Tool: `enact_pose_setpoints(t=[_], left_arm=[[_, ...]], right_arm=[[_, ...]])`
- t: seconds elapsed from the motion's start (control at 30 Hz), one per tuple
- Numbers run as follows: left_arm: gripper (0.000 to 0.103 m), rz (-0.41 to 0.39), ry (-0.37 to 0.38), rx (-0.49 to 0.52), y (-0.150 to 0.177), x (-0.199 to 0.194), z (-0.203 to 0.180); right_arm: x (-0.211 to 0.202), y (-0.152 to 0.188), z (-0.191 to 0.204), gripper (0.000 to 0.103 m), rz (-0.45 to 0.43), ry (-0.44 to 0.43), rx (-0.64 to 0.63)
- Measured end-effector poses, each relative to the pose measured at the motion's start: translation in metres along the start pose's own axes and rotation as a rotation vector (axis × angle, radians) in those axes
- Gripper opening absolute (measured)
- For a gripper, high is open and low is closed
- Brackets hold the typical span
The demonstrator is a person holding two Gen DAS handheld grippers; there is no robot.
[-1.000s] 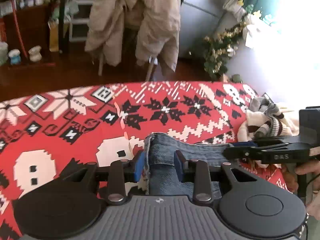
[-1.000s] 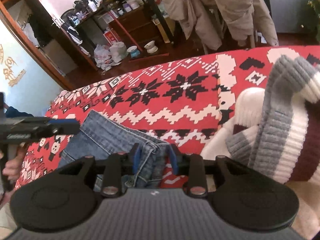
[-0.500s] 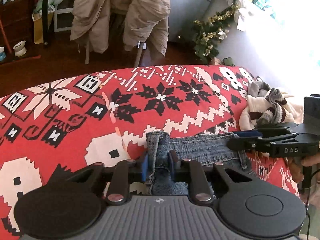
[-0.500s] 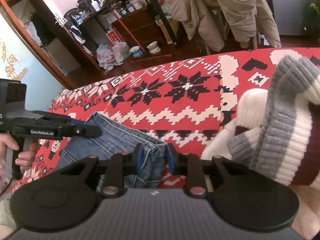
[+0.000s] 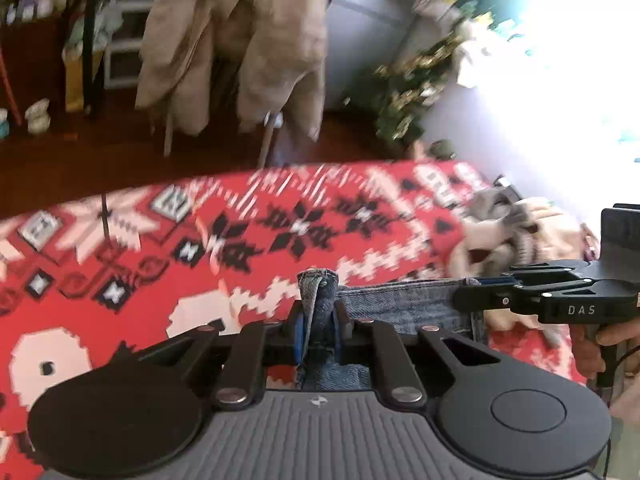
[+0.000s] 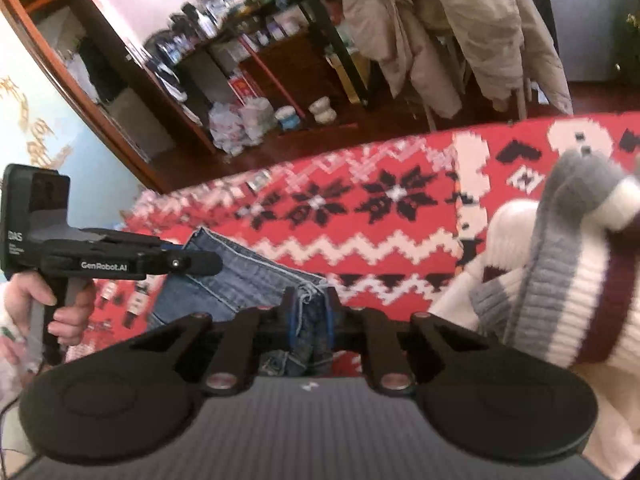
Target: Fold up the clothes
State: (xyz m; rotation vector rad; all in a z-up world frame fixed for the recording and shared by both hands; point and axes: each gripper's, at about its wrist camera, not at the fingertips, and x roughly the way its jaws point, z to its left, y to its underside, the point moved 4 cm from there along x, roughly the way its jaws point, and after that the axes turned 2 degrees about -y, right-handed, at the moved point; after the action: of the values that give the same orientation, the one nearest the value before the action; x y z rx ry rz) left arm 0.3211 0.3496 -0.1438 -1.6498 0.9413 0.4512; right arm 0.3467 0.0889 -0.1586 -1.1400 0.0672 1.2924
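Denim jeans (image 5: 400, 304) pinched at each end, left hand-held gripper (image 5: 318, 334) and right hand-held gripper (image 6: 312, 322) just closed on folds

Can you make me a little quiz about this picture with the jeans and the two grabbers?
1. True or false: both grippers are shut on the jeans.
2. What lies right of the jeans in the right wrist view? A) a striped sweater B) a book C) a plate
3. What colour is the patterned blanket under the clothes?

Key:
1. True: the left gripper and the right gripper each pinch denim, their jaws having just closed.
2. A, the striped sweater.
3. Red.
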Motion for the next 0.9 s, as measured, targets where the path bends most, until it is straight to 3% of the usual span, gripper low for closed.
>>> enact_pose_setpoints(t=[0.27, 0.4, 0.57, 0.7, 0.8, 0.9], left_arm=[[0.013, -0.081, 0.039, 0.194, 0.029, -0.116, -0.066], [0.013, -0.064, 0.043, 0.267, 0.079, -0.165, -0.095], [0.018, 0.018, 0.021, 0.337, 0.164, -0.187, -0.116], [0.021, 0.136, -0.080, 0.325, 0.227, -0.170, -0.113], [0.021, 0.184, -0.123, 0.299, 0.256, -0.165, -0.104], [0.021, 0.166, -0.134, 0.242, 0.265, -0.176, -0.089]], right_arm=[[-0.096, 0.022, 0.094, 0.014, -0.106, -0.018, -0.255], [-0.140, 0.066, 0.137, 0.014, -0.113, -0.025, -0.385], [-0.165, 0.146, 0.169, 0.017, -0.065, -0.038, -0.479], [-0.159, 0.209, 0.168, 0.022, -0.007, -0.003, -0.495], [-0.151, 0.248, 0.161, 0.022, 0.027, 0.036, -0.497], [-0.158, 0.263, 0.152, 0.025, 0.033, 0.046, -0.481]])
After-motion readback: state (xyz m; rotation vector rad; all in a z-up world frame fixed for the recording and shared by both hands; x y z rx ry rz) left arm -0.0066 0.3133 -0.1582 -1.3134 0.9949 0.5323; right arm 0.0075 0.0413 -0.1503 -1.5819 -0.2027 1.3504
